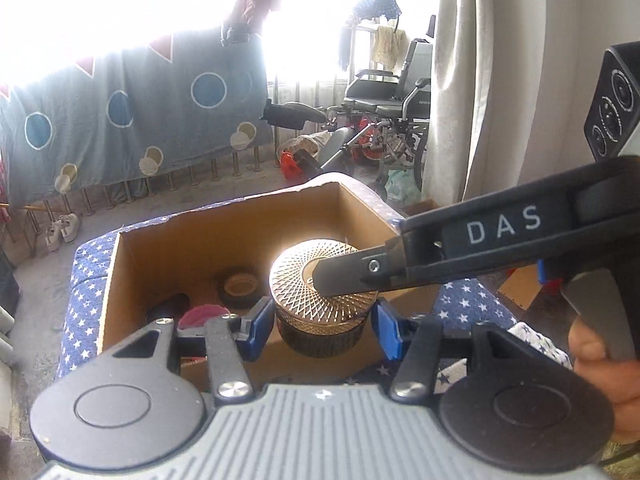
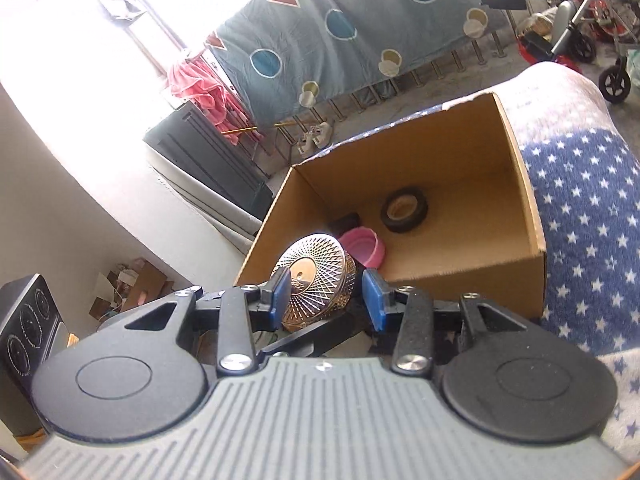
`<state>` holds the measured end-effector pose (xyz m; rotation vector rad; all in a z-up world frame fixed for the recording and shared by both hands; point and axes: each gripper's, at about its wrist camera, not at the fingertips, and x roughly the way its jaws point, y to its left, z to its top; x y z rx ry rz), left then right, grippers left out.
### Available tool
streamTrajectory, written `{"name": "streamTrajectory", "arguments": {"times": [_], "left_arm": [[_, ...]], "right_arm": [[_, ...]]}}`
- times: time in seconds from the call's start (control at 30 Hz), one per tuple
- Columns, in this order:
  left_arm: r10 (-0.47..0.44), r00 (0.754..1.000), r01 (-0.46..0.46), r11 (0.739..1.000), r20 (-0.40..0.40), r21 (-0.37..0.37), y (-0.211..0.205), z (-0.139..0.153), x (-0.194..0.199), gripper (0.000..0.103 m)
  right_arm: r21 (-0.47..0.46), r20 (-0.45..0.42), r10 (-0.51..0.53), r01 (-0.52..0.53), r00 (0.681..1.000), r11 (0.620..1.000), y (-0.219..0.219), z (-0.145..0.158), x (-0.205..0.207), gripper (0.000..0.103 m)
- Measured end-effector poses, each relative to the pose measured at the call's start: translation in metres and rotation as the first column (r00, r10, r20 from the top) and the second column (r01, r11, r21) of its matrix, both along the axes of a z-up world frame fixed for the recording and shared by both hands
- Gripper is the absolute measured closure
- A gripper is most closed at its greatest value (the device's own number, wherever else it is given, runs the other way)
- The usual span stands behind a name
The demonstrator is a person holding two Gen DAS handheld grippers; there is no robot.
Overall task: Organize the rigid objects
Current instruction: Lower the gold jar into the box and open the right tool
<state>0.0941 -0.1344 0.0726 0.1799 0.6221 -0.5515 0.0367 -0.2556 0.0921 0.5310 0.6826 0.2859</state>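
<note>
A dark glass jar [image 1: 320, 334] with a gold lattice lid [image 1: 296, 276] hangs over the near edge of an open cardboard box [image 1: 160, 248]. My left gripper [image 1: 322, 328] is shut on the jar body, a blue pad on each side. From the right, one finger [image 1: 348, 276] of my right gripper lies across the lid's top. In the right wrist view the lid [image 2: 316, 284] stands tilted between the blue pads of my right gripper [image 2: 326, 300], which is shut on it. The far pad's contact is partly hidden.
Inside the box lie a black ring-shaped dish [image 2: 404, 208] and a pink bowl [image 2: 362, 246]. The box [image 2: 460, 160] rests on blue star-print fabric [image 2: 580, 208]. A black speaker [image 1: 612, 104], a curtain [image 1: 480, 80] and a wheelchair [image 1: 392, 96] stand beyond.
</note>
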Motion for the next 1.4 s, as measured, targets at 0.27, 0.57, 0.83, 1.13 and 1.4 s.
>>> {"name": "streamTrajectory", "arguments": {"times": [0.27, 0.57, 0.83, 1.13, 1.4], "left_arm": [[0.062, 0.969, -0.066, 0.998, -0.239, -0.010, -0.007, -0.024, 0.093, 0.048], [0.123, 0.923, -0.101, 0.992, -0.363, 0.079, -0.013, -0.074, 0.136, 0.048], [0.139, 0.900, -0.109, 0.989, -0.412, 0.095, -0.012, -0.091, 0.150, 0.048], [0.129, 0.924, -0.112, 0.991, -0.361, 0.070, -0.009, -0.077, 0.135, 0.032], [0.104, 0.970, -0.104, 0.994, -0.220, 0.015, 0.010, -0.032, 0.077, 0.021]], "right_arm": [[-0.046, -0.154, 0.035, -0.043, 0.987, 0.998, -0.005, -0.017, 0.101, 0.062], [-0.027, -0.352, 0.084, -0.100, 0.932, 0.995, -0.006, -0.077, 0.181, 0.061], [-0.048, -0.417, 0.104, -0.136, 0.903, 0.989, -0.002, -0.108, 0.200, 0.062], [-0.056, -0.355, 0.088, -0.115, 0.931, 0.992, -0.005, -0.092, 0.177, 0.062], [0.003, -0.151, -0.014, 0.015, 0.988, 1.000, -0.033, -0.040, 0.093, 0.057]]}}
